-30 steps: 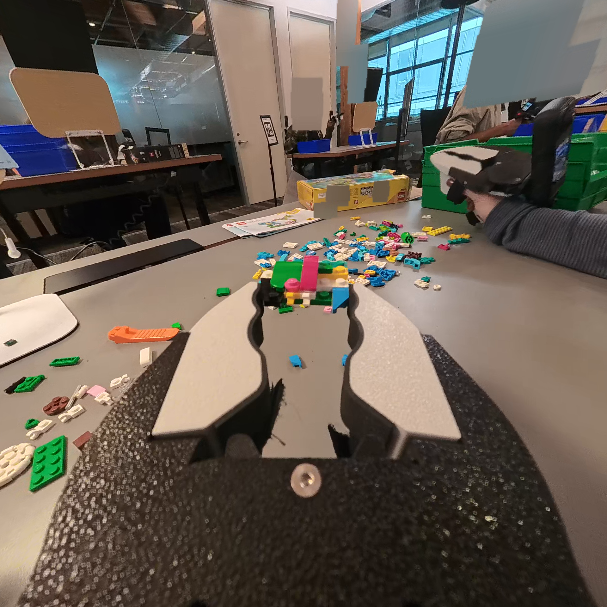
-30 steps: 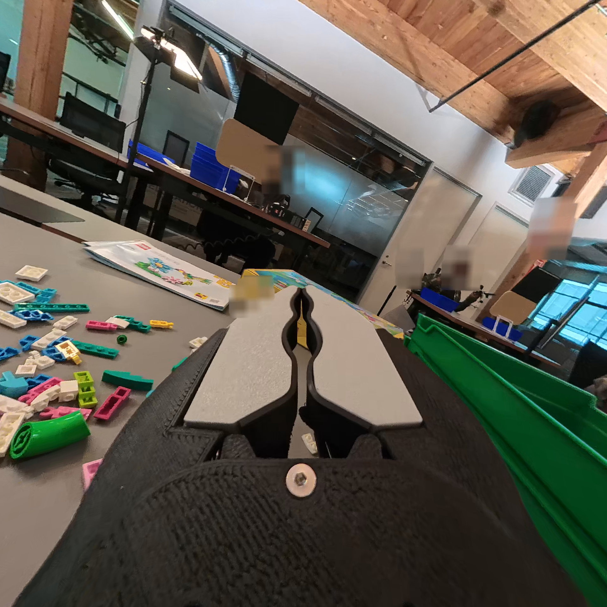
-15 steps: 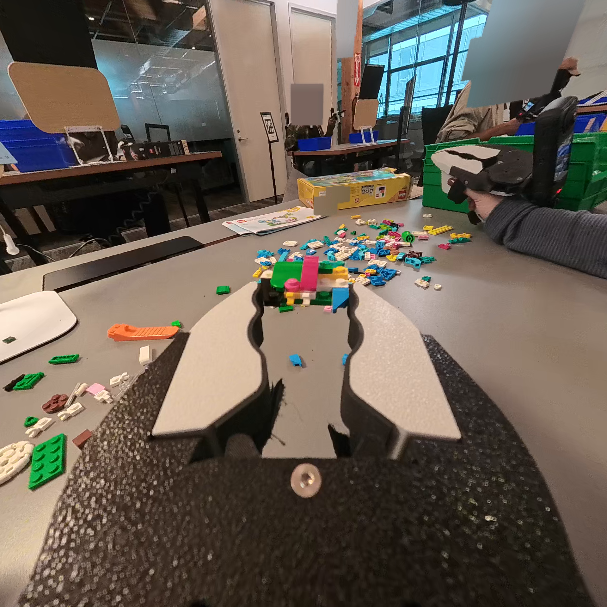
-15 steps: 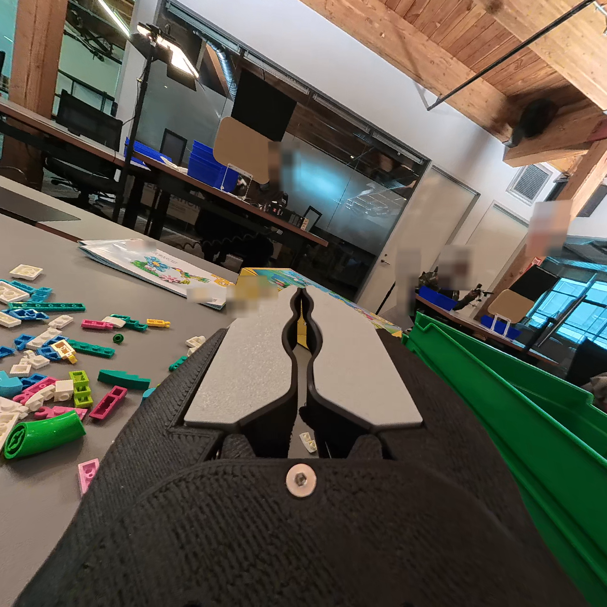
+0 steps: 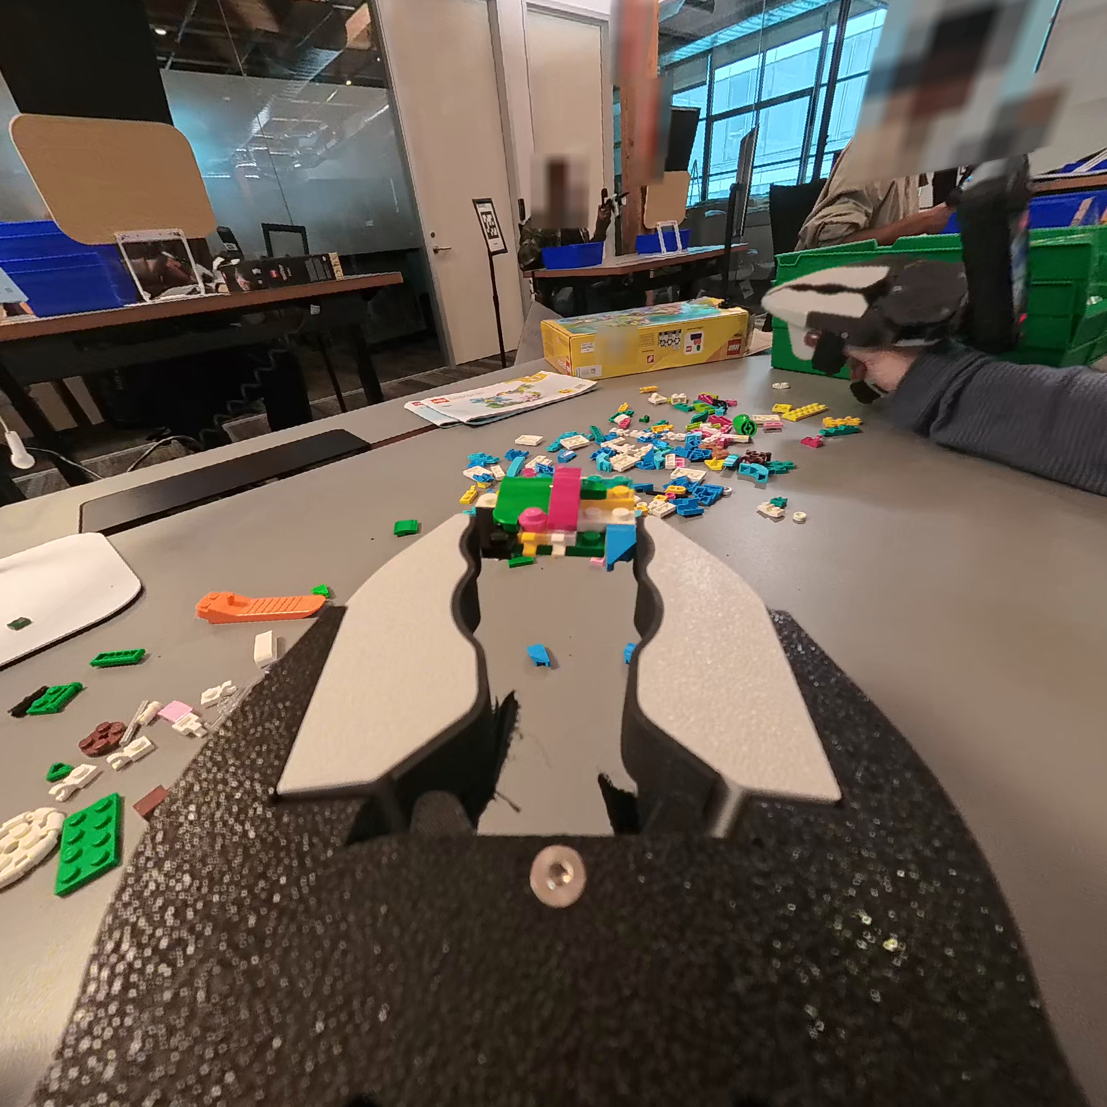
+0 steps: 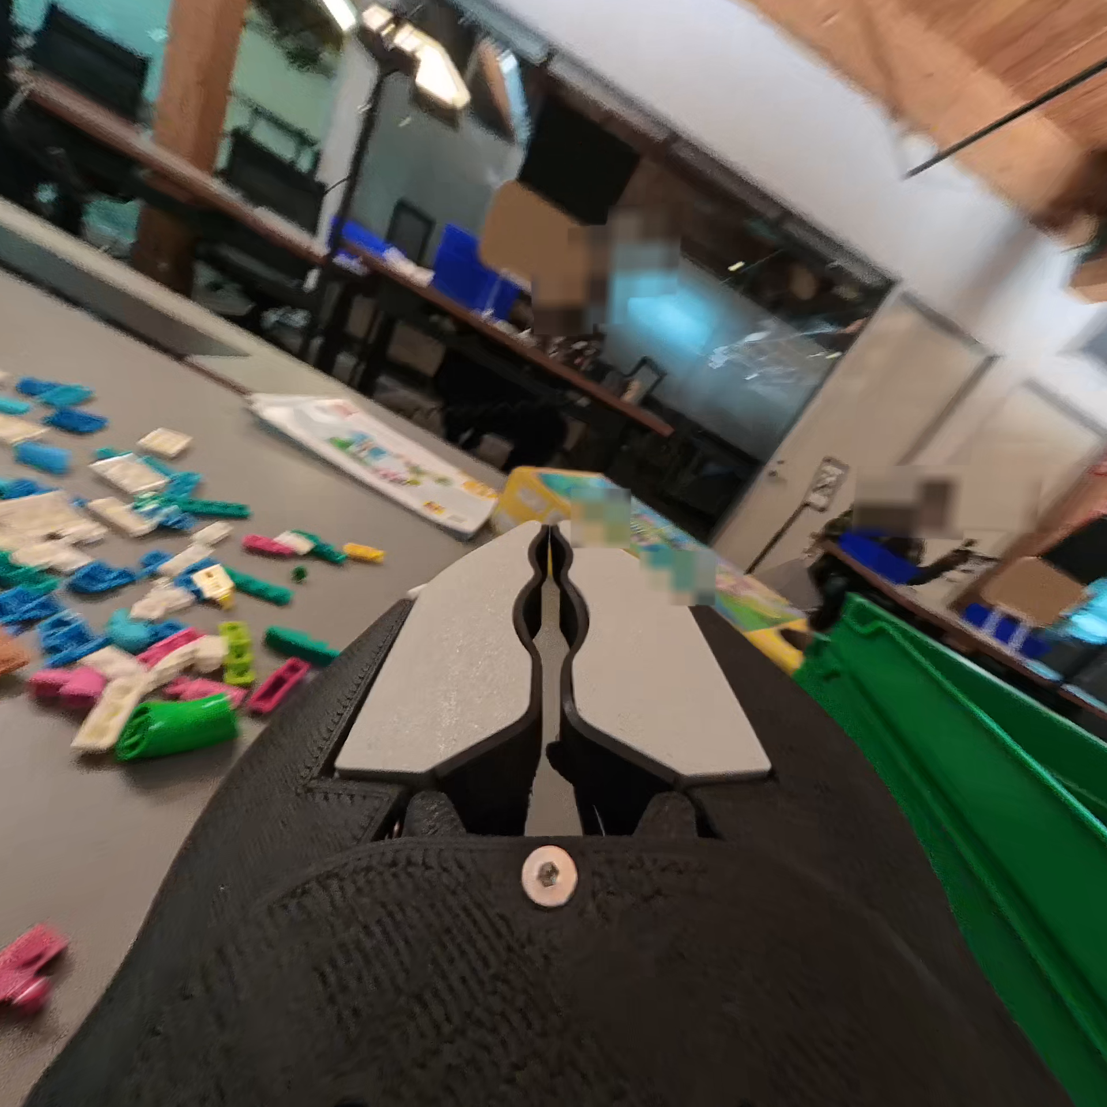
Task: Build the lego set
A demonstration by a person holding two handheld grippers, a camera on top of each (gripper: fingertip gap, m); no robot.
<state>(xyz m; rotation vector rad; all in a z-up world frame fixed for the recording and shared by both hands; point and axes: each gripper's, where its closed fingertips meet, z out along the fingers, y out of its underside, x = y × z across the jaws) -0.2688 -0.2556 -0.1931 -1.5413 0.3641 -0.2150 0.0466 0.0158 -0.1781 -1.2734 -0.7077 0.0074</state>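
- On grey table: half-built brick model, clamped between tips of left gripper.
- Beyond it: loose bricks, booklet, yellow box.
- Right gripper: raised beside green bin, fingers closed, empty.

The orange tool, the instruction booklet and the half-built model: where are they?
orange tool [image 5: 257, 606]: left wrist view, on the middle of its flat ribbed blade.
instruction booklet [image 5: 500, 399]: left wrist view, on the middle of its cover.
half-built model [image 5: 524, 497]: left wrist view, on its green top plate.
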